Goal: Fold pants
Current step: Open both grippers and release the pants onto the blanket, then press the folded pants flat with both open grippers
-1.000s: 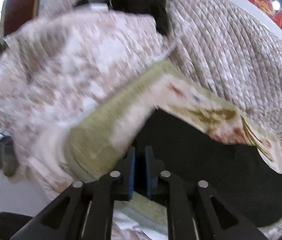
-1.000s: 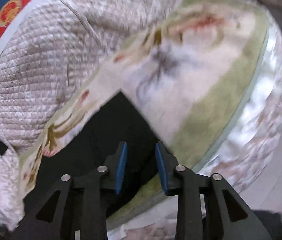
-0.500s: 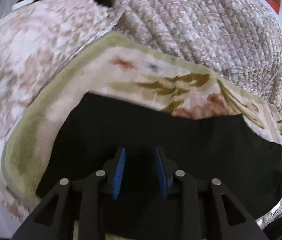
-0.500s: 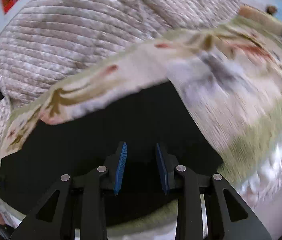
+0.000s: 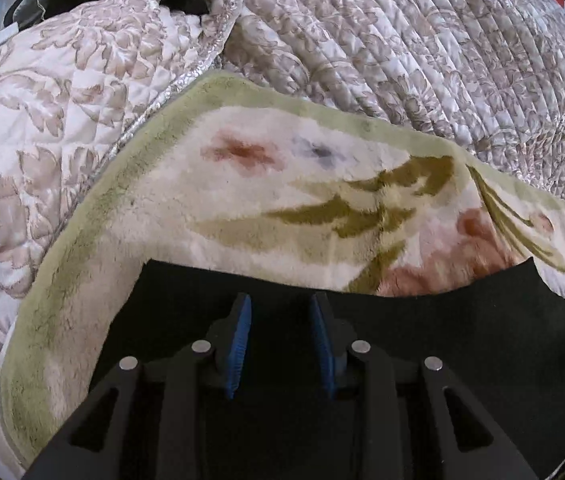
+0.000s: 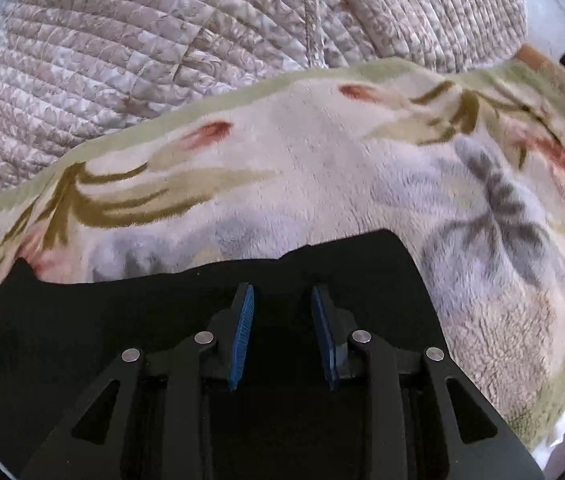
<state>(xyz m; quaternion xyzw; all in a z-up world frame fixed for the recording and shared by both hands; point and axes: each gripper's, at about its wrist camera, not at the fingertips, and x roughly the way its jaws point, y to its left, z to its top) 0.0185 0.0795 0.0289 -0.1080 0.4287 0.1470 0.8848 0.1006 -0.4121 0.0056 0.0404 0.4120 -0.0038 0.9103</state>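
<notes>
Pants (image 5: 422, 360), black, lie spread flat on the floral fleece blanket (image 5: 282, 208), w/ their far edge running across both views and a corner near the blanket's left green border. Left gripper (image 5: 280, 340) was pinched almost shut a sec ago; jaws have since opened, nothing between the pads. Right gripper (image 6: 282, 332) same gap as before, also released, hovering over the cloth. Both views have swung from blanket to pants, so prob. lining up the next fold grab. Quilted bedspread (image 5: 422, 48) lies beyond the blanket.
</notes>
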